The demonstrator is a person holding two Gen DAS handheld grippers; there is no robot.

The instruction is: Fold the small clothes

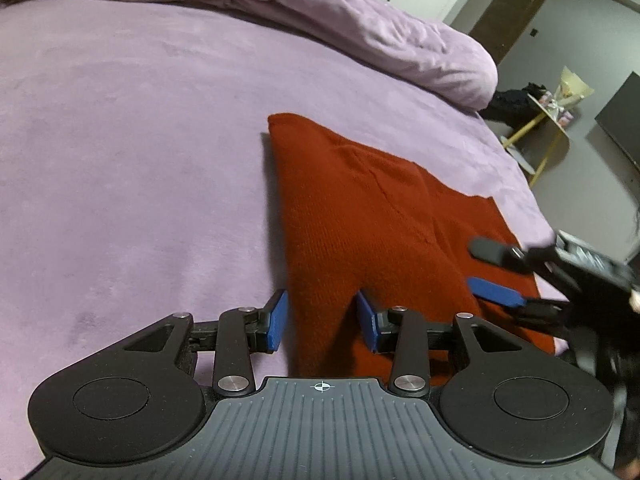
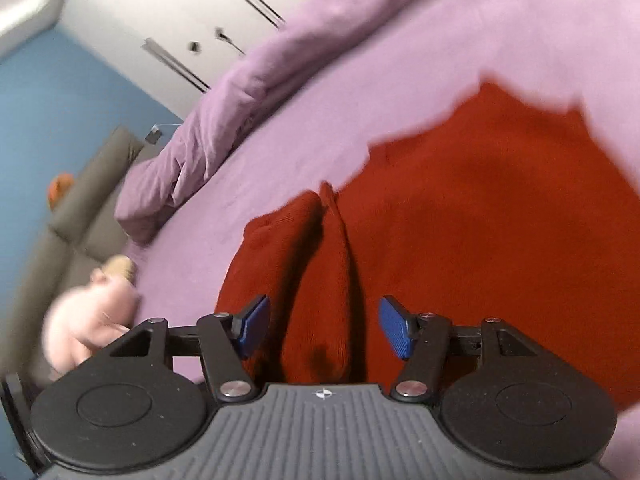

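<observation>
Both jaws stand apart and hold nothing. On the left gripper (image 1: 322, 322) the two blue pads are moderately open, and a raised fold of the red knitted garment (image 1: 360, 216) passes between them, but the pads do not press on it. On the right gripper (image 2: 322, 330) the gap is wider; a ridge of the same red cloth (image 2: 460, 240) lies in the middle of that gap, and neither pad touches it.

In the left wrist view the right gripper (image 1: 490, 272) comes in from the right edge, with its fingers above the near right part of the garment, one dark and one blue.

The garment lies on a bed with a lilac sheet (image 1: 120, 160), spread mostly flat. In the left wrist view its left edge is a thick fold that runs from the far corner towards the camera. The right wrist view is blurred, so the far outline of the cloth is not sharp there.

A bunched lilac duvet (image 1: 360, 20) lies along the far side of the bed, apart from the garment. Beside the bed, in the right wrist view, a grey sofa (image 2: 72, 208) stands against a blue wall (image 2: 60, 100), with a pale pink soft thing (image 2: 88, 320) on it, too blurred to identify.
</observation>
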